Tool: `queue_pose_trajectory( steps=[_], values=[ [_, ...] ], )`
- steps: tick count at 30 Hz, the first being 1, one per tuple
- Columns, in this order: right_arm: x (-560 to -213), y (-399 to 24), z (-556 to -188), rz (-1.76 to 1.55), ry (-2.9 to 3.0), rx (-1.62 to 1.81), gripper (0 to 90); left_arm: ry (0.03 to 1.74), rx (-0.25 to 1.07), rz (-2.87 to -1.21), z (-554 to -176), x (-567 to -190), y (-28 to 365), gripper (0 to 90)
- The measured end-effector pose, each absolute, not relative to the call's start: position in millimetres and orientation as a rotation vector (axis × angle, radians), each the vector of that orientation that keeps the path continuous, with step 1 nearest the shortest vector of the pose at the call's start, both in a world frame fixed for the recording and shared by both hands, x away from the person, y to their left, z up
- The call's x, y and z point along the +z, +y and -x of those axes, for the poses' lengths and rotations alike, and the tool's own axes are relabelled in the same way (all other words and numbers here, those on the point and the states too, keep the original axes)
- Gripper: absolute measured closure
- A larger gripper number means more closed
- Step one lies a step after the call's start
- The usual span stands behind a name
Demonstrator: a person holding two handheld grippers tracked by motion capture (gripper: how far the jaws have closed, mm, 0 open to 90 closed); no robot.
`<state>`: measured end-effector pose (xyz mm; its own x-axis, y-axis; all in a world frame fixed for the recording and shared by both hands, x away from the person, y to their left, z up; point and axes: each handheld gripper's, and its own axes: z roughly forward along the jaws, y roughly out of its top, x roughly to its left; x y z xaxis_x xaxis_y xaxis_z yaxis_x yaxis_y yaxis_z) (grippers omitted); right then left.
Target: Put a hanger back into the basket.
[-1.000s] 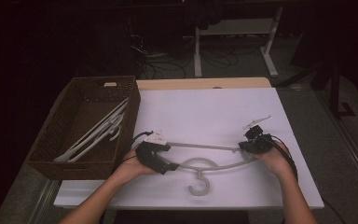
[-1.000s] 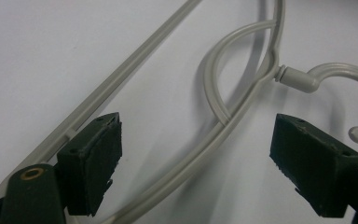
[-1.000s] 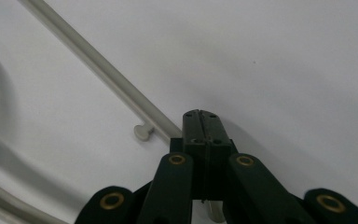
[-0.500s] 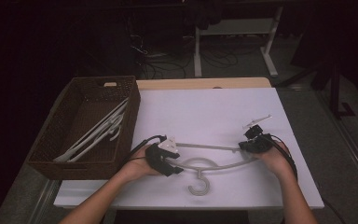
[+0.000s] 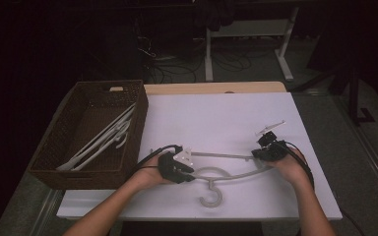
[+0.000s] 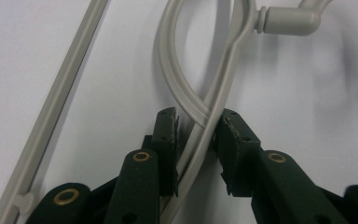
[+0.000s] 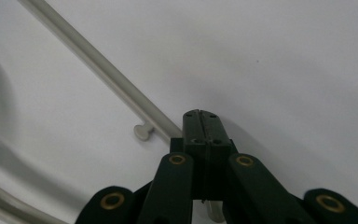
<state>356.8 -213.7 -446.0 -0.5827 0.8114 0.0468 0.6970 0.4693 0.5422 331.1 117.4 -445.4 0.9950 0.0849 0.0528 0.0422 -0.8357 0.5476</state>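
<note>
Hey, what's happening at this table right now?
A person is working a grey hanger on the white table with two claws. The right claw is shut on one end. The left claw has just been closing around the other arm. More hangers lie in the wicker basket.

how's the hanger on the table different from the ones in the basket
The hanger on the table lies flat on the white surface, gripped at each end by the left gripper and the right gripper. The hangers in the basket lie untouched, leaning on its wall. Both are pale plastic.
</note>
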Motion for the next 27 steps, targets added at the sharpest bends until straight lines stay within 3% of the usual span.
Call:
queue_pose_trajectory(
  steps=[11, 14, 27],
  values=[
    [-441.7, -207.8, -367.3, -1.280, 2.510, 0.755, 89.3, 0.052, 0.067, -2.570, -329.0, -444.5, 116.1, 75.2],
    [-430.0, -208.6, -368.5, -1.284, 2.460, 0.843, 82.8, 0.084, 0.037, -2.559, -330.6, -445.1, 117.3, 81.0],
    [-393.7, -211.5, -351.3, -1.225, 2.339, 1.075, 50.3, 0.195, -0.033, -2.514, -334.6, -438.9, 119.2, 81.7]
  ],
)
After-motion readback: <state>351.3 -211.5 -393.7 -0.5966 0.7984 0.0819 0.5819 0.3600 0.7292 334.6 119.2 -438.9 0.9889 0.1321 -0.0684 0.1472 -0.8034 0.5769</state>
